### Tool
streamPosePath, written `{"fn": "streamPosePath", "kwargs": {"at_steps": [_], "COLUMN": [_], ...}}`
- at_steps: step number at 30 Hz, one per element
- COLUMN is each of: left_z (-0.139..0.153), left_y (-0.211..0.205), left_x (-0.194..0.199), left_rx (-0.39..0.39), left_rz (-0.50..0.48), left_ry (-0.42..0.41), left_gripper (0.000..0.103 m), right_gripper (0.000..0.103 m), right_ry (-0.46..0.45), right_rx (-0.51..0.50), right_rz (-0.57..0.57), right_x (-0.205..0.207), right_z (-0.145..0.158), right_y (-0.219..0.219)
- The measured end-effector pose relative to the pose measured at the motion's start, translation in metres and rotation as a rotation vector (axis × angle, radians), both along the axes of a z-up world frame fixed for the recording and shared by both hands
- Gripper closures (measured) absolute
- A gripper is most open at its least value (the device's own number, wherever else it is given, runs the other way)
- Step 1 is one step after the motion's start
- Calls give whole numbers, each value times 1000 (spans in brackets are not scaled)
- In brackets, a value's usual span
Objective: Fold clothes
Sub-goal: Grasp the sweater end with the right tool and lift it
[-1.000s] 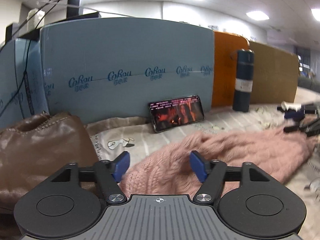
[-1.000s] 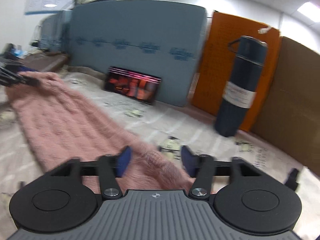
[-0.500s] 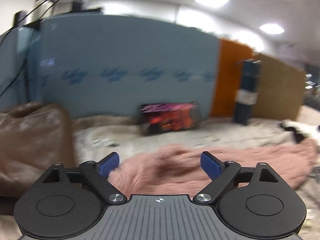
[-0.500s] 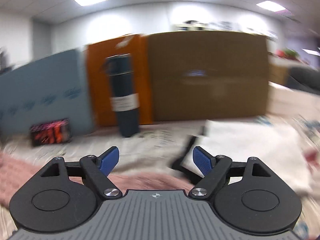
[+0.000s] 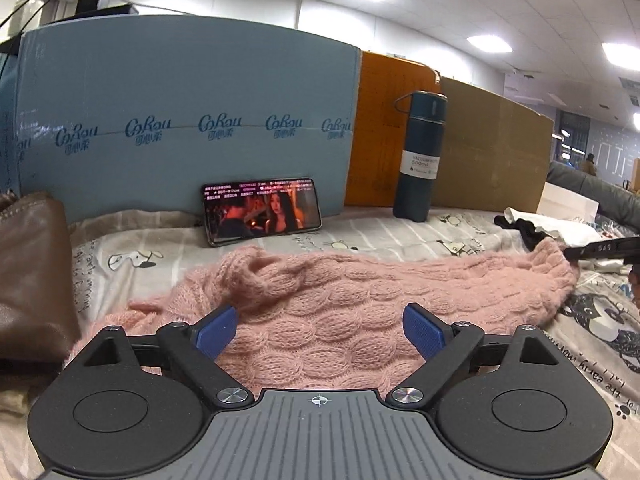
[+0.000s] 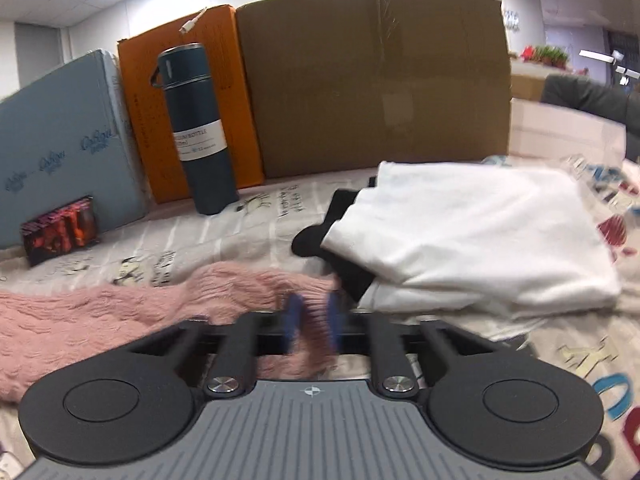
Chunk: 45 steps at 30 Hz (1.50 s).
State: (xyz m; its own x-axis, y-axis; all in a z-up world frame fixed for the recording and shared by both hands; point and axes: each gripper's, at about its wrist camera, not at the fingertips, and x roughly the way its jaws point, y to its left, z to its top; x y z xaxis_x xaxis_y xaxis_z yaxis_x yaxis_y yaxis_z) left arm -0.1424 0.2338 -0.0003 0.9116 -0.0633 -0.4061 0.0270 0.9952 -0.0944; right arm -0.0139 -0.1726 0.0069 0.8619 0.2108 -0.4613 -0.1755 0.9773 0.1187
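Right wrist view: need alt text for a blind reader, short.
The right claw is closed on the end of a pink knit sweater lying on a printed bedsheet. Folded white clothes sit just beyond it, with a dark flask and cardboard boxes behind.

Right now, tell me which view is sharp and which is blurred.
Left wrist view: sharp, print on the blue box and the knit of the pink sweater readable, with fisheye bending of the ceiling. Right wrist view: soft all over, worst at the right tongs, whose blue pads smear around a bunch of pink knit; the phone is a streak.
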Motion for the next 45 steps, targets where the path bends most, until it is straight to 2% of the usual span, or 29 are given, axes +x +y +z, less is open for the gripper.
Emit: {"fn": "streamPosePath", "kwargs": {"at_steps": [7, 11, 14, 19, 22, 23, 25, 26, 27, 29, 31, 32, 34, 36, 38, 41, 45], "left_z": [-1, -2, -3, -3, -3, -2, -1, -1, 0, 3, 7, 8, 11, 13, 14, 14, 14], "left_y": [4, 4, 3, 4, 4, 4, 3, 4, 4, 4, 5, 5, 7, 9, 10, 10, 12], "left_x": [2, 5, 8, 9, 8, 8, 6, 6, 5, 2, -1, -3, -6, -8, -9, -10, -10], "left_rx": [-6, 23, 66, 83, 86, 85, 83, 81, 79, 66, 47, 39, 24, 6, -10, -21, -30], "left_rz": [19, 68, 118, 131, 131, 131, 130, 128, 127, 125, 123, 121, 123, 125, 122, 119, 117], "left_ry": [7, 17, 32, 40, 41, 39, 30, 26, 22, 11, -5, -15, -28, -39, -39, -41, -39], "left_gripper": [11, 11, 11, 11, 11, 11, 11, 11, 11, 11, 11, 11, 10, 10, 9, 9, 9], "right_gripper": [96, 96, 96, 96, 96, 95, 76, 53, 42, 40, 31, 25, 23, 23, 23, 23, 23], "right_ry": [-228, -274, -201, 21, 78, 80, 59, 48, 37, 16, -6, 9, 103, 235, 349, 429, 424], "right_rx": [-39, -52, -147, -290, -356, -349, -277, -241, -205, -133, -60, 7, 204, 397, 533, 639, 703], "right_rz": [-18, -22, -27, 13, 31, 29, 9, 0, -10, -30, -49, -54, -49, -33, -29, -39, -58], "right_x": [-10, 2, 21, 48, 54, 52, 41, 35, 30, 19, 8, 4, 1, 5, 8, 13, 22], "right_z": [49, 67, 63, 29, 16, 15, 22, 26, 30, 37, 44, 45, 41, 28, 15, -2, -12], "right_y": [12, 21, 32, 42, 44, 43, 36, 33, 30, 23, 17, 12, -3, -16, -22, -22, -11]}}
